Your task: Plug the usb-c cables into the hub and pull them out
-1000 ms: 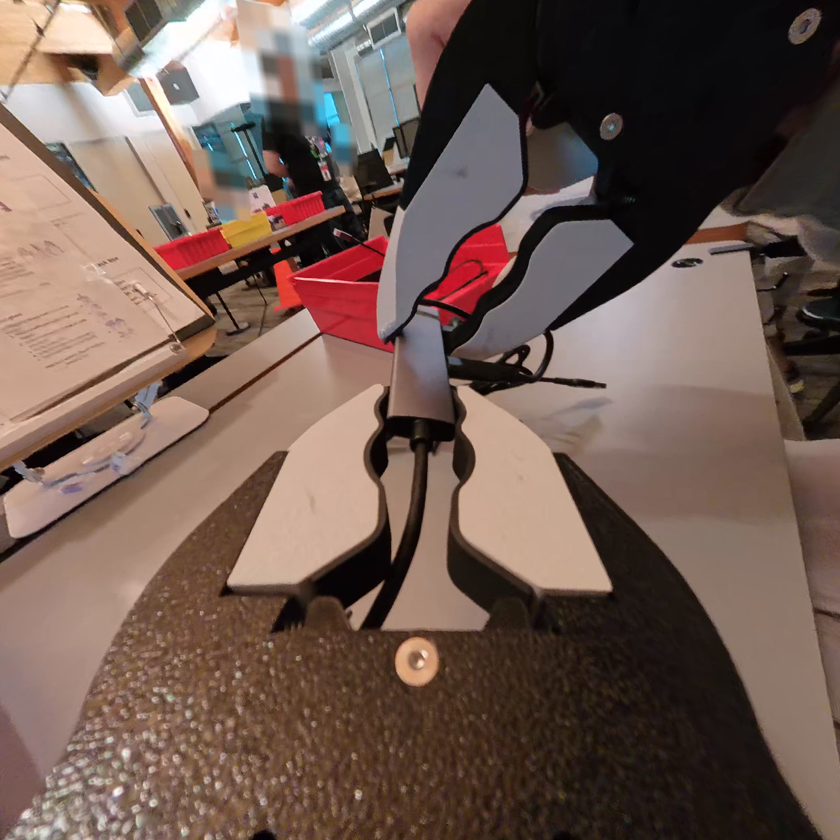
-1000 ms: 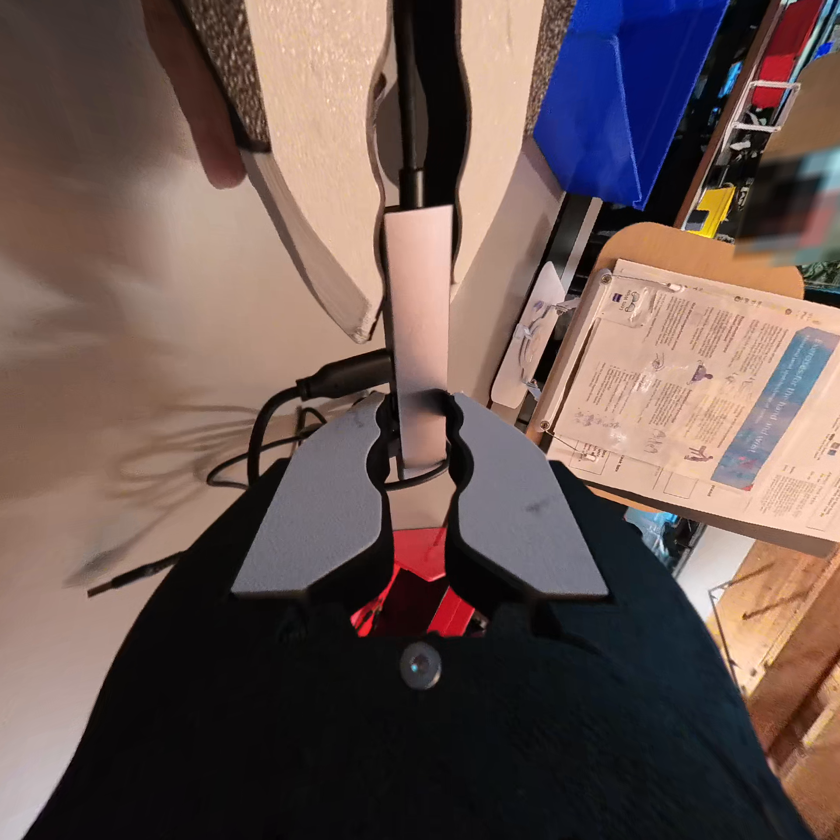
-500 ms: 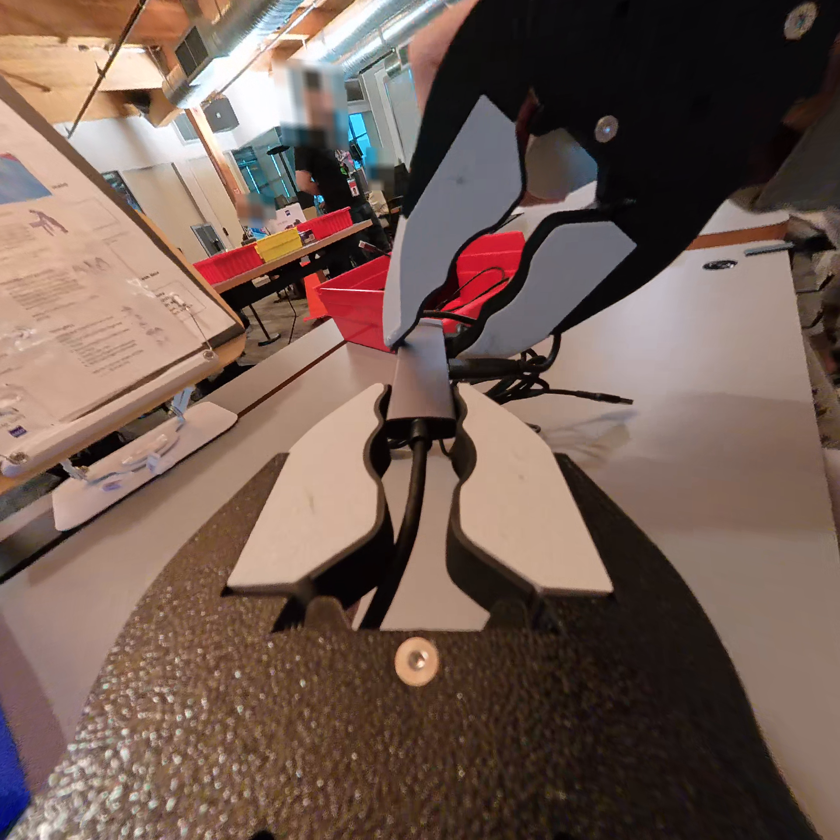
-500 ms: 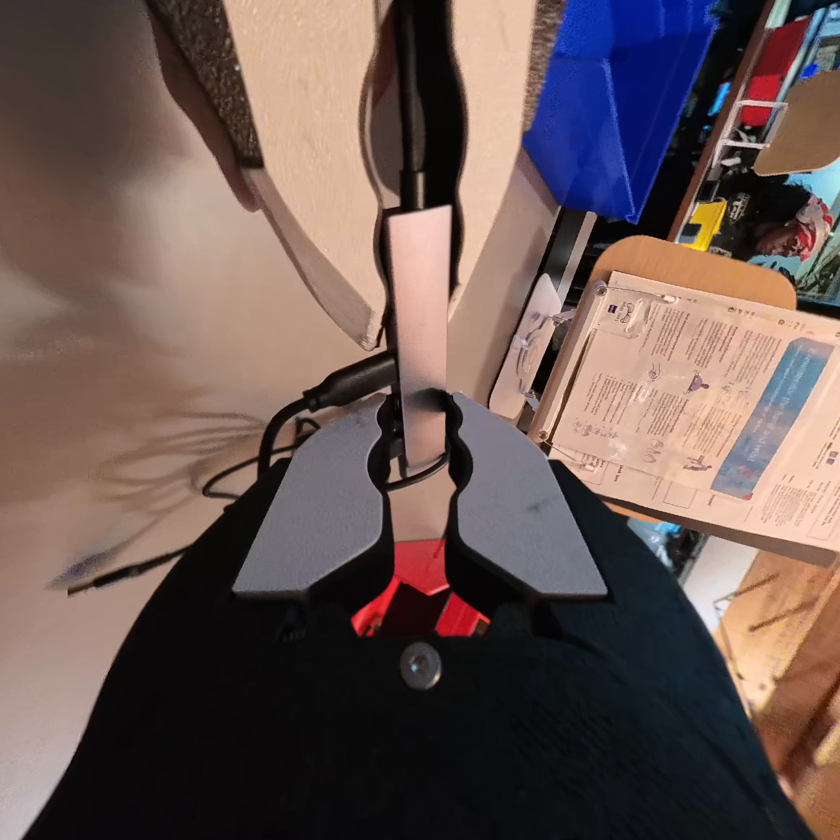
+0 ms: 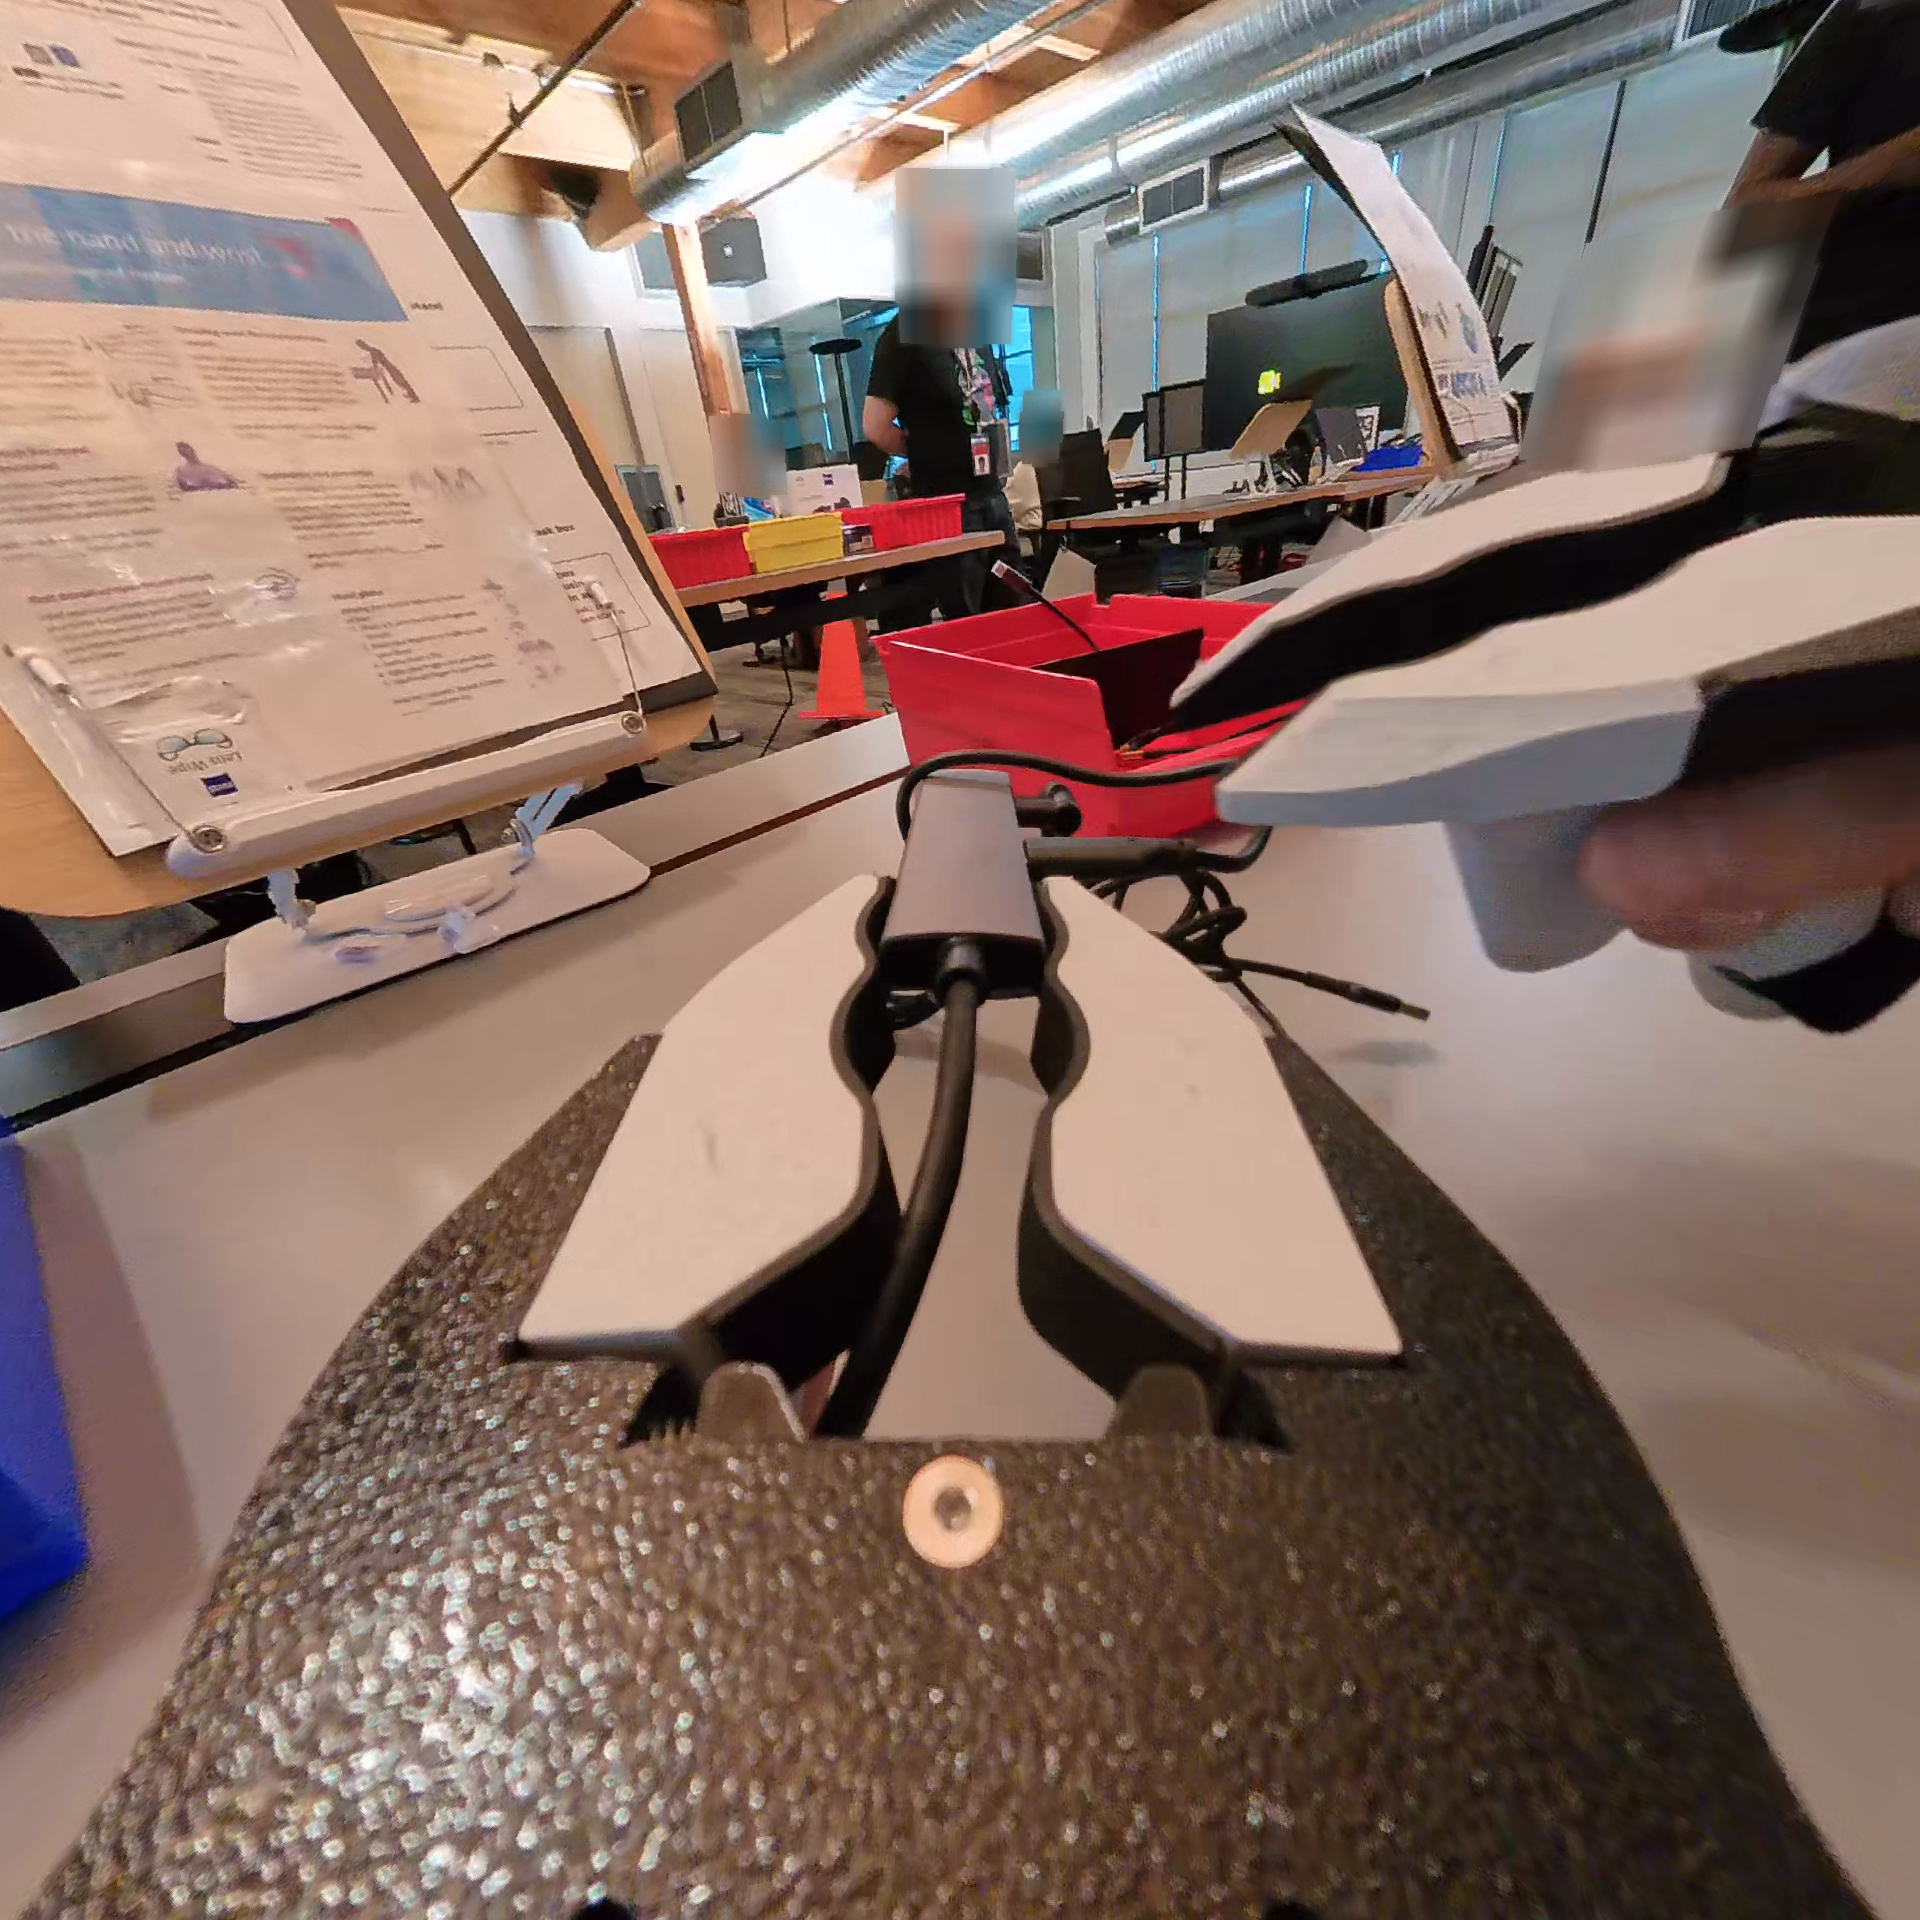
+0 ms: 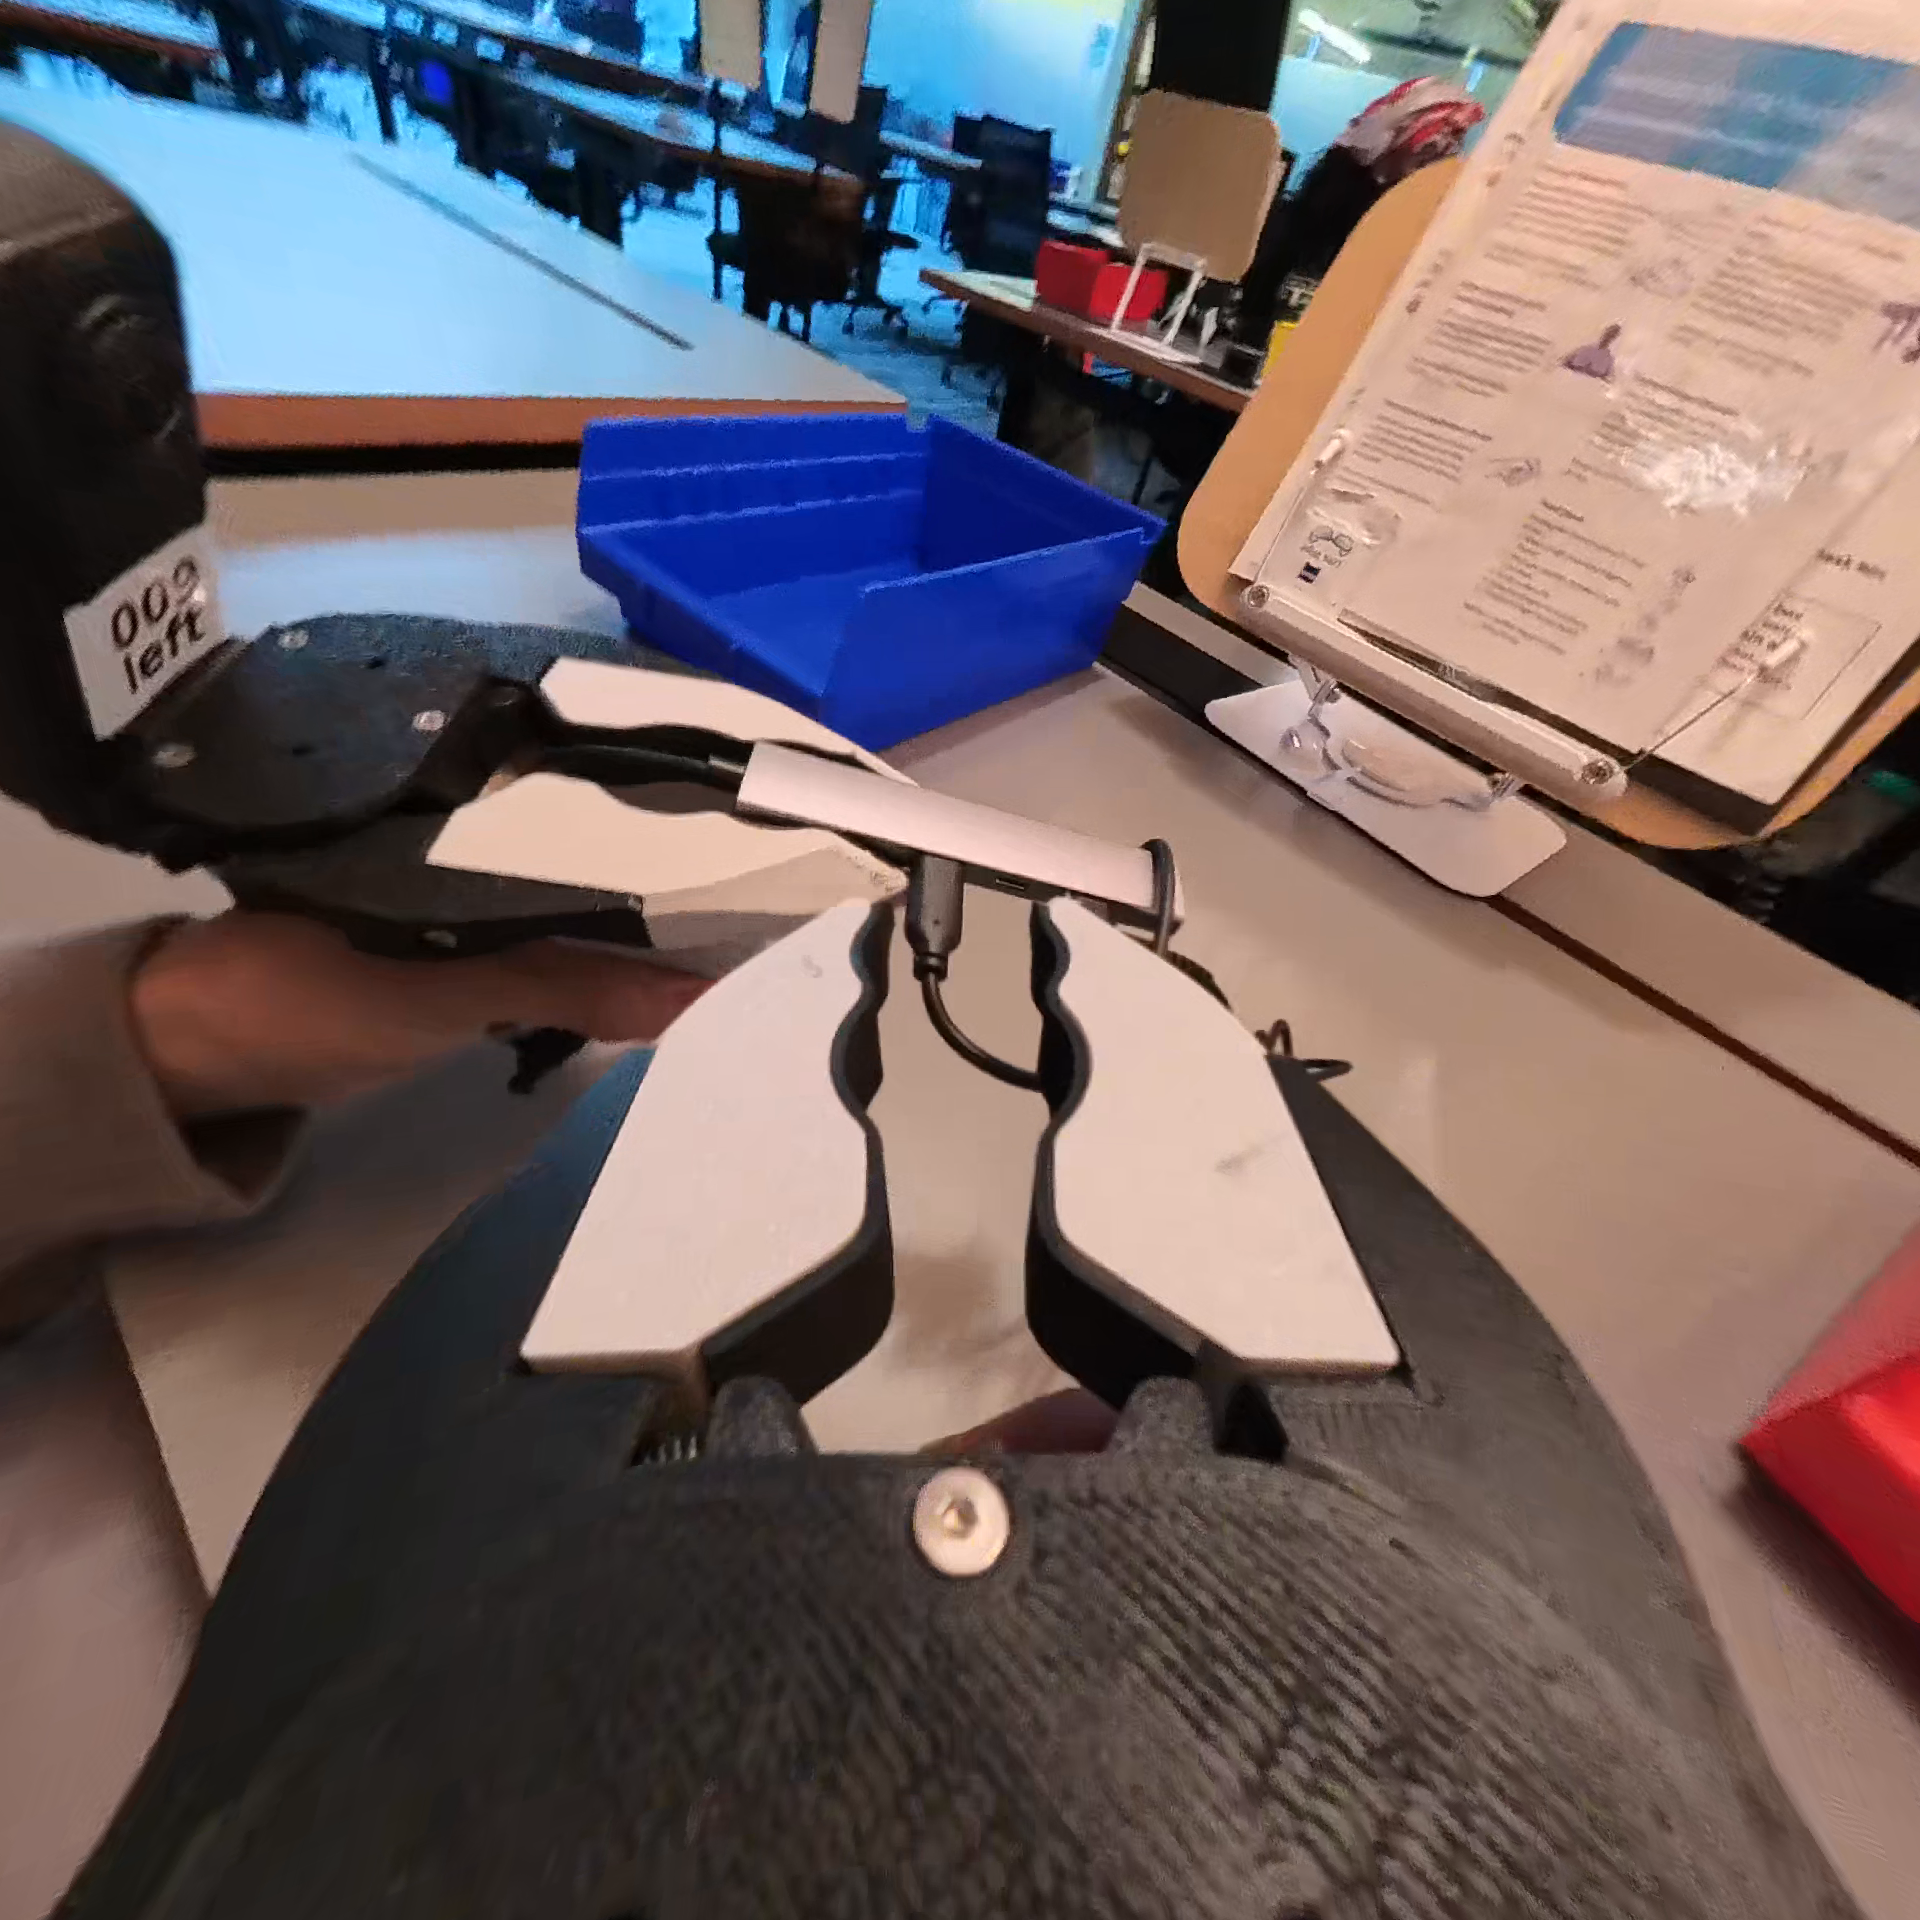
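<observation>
**Hub pinched at near end, one plug seated in its side**

Open workshop hall, exposed ducts overhead, long tables far back. Pale grey table (image 5: 1621,1226) up close, with a red bin (image 5: 997,696) far centre, a blue bin (image 6: 873,582) off to the left side, and a document stand (image 5: 312,436) bearing a laminated sheet on a white base.

Left gripper (image 5: 961,914) closed down on the near end of the grey usb-c hub (image 5: 966,852), fingers (image 5: 727,1143) pinching both flanks; hub's own black lead (image 5: 925,1195) trailing back between them. Hub held clear above the table, pointing away toward the red bin.

Right gripper (image 6: 961,914) parted a little, nothing clamped, tips on either side of a black usb-c plug (image 6: 935,914) seated in the hub's (image 6: 935,821) long side. Plug's cable (image 6: 977,1049) curling down between the fingers (image 6: 1195,1164), apart from both. Whether the tips touch the plug: cannot tell.

More black cable (image 5: 1195,914) coiled on the table just beyond the hub, one loose connector (image 5: 1382,1000) lying to the right.
</observation>
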`<state>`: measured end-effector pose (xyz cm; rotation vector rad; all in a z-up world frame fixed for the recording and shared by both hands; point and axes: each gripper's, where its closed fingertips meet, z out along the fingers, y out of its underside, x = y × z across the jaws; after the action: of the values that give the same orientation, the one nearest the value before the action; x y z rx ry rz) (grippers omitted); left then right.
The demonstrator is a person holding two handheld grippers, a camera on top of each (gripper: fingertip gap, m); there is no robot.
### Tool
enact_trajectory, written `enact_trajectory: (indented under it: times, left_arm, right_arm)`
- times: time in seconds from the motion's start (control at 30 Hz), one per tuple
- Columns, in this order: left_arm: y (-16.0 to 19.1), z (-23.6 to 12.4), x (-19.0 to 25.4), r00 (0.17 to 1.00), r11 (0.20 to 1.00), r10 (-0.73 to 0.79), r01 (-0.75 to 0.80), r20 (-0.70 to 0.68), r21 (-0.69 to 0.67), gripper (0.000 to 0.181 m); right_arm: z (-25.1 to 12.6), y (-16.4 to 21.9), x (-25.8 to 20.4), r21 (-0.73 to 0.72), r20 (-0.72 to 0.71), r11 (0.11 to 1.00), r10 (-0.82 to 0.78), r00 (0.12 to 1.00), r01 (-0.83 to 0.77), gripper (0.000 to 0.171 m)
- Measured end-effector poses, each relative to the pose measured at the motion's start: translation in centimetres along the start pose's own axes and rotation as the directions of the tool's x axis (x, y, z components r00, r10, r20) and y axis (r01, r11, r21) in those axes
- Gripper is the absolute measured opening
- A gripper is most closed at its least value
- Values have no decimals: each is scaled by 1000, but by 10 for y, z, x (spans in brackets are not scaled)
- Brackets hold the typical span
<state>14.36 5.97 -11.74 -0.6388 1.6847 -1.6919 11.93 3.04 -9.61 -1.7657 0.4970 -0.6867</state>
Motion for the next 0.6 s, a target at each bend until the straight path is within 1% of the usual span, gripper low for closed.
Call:
enact_trajectory:
  times: [0.07,0.1,0.17,0.2,0.3,0.43,0.6]
  left_arm:
    - [-1,0,2,1000,1000,15,-15,5,5,23]
    - [-2,0,2,1000,1000,22,-22,6,6,23]
    - [-2,0,2,998,998,57,-57,21,0,23]
    - [-1,0,2,997,997,72,-72,24,-5,23]
    - [0,0,2,997,997,77,-77,29,-5,23]
    - [0,0,2,995,996,92,-92,33,-3,23]
    - [-2,-1,2,996,997,80,-80,36,12,23]
  right_arm:
    - [6,-1,-2,25,3,997,67,998,-67,19]
    - [10,3,-1,12,-2,995,95,995,-95,13]
    - [14,9,-3,-7,7,991,133,991,-133,10]
    - [14,10,-4,-7,13,987,161,987,-160,5]
    - [14,12,-3,-5,14,980,200,980,-200,6]
    - [12,16,-4,-15,19,974,226,974,-226,19]
    - [15,13,-4,28,46,958,283,958,-284,12]
